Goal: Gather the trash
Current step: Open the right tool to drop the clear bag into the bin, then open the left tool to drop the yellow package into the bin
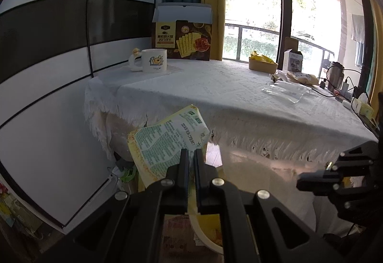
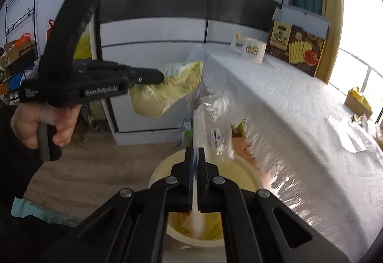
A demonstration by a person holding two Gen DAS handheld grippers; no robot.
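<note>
Left gripper (image 1: 190, 155): jaws pinched tight on a yellow snack wrapper (image 1: 167, 140), held in the air just off the fringed front edge of the table (image 1: 239, 105), near its left corner. Pointed forward and somewhat downward, gripped from below by a bare hand (image 2: 45, 124) curled round the handle. Right gripper (image 2: 195, 155): jaws pressed together on a clear plastic bag (image 2: 215, 119), tilted down over a pale round bin (image 2: 162, 167) on the floor beside the table's front edge.
</note>
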